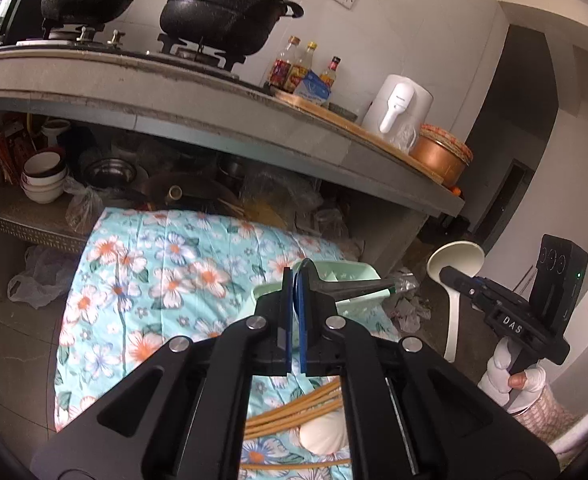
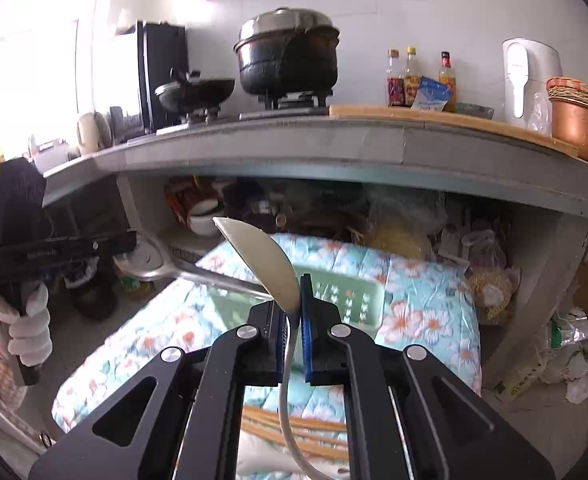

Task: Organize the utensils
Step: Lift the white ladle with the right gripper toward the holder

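Both grippers pinch utensils, left gripper (image 1: 295,300) a metal spatula (image 1: 346,286), right gripper (image 2: 292,320) a white ladle (image 2: 266,264), poised above green basket (image 2: 350,300), likely for sorting.

**Bright window, dim shelf, bent edges**

Through my right-hand camera, daylight floods in from a blown-out white window (image 2: 22,72) at upper left, washing out all detail there. The white tiled wall (image 2: 354,12) is evenly lit. Under the grey stone counter (image 1: 174,92) my view sinks into shadow, and the clutter there turns murky. Both views bow strongly: the counter curves, and black corners ring each frame. My black linkage arms (image 1: 294,380) sit close and slightly soft.
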{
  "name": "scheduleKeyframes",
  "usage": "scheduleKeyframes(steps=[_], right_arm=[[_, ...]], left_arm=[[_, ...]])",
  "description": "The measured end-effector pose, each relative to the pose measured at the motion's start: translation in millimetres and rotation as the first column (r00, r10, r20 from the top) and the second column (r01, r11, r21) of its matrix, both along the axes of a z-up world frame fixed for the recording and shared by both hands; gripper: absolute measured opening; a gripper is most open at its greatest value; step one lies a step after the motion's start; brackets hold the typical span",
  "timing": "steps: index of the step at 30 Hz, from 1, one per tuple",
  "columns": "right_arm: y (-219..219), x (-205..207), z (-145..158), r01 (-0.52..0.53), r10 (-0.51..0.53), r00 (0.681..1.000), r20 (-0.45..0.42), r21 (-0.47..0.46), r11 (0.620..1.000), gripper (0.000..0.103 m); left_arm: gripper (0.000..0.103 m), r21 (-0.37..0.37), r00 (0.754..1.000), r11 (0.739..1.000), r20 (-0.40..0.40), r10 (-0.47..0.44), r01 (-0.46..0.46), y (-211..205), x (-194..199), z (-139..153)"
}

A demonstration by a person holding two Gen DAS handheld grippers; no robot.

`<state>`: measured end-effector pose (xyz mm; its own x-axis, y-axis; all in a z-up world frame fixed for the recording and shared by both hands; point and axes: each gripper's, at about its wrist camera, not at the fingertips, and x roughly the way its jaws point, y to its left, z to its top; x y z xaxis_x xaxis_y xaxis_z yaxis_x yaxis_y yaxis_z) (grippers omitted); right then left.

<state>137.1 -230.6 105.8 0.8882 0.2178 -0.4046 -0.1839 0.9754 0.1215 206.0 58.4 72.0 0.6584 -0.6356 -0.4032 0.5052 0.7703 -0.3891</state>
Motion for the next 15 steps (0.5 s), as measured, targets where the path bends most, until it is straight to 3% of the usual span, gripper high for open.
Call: scheduleKeyframes(steps=[7,10,15], right_arm=[[-44,52,22,-0.03,0.011,0.994,0.112,0.172,0.985,0.007],[-58,80,11,-0.066,0.04,0.993,0.107,0.251,0.966,0.007],[-75,119,-21,-0.11,0.091,0.994,0.066,0.394,0.912,0.007]], left_arm=[[0.001,0.178,0.992,0.978,0.071,0.101,-0.112,-11,16,7],[0.001,0.267,0.988,0.953,0.078,0.13,-0.147,-19,24,-2],[0.002,0.35,0.985,0.921,0.071,0.154,-0.169,-27,34,-13]])
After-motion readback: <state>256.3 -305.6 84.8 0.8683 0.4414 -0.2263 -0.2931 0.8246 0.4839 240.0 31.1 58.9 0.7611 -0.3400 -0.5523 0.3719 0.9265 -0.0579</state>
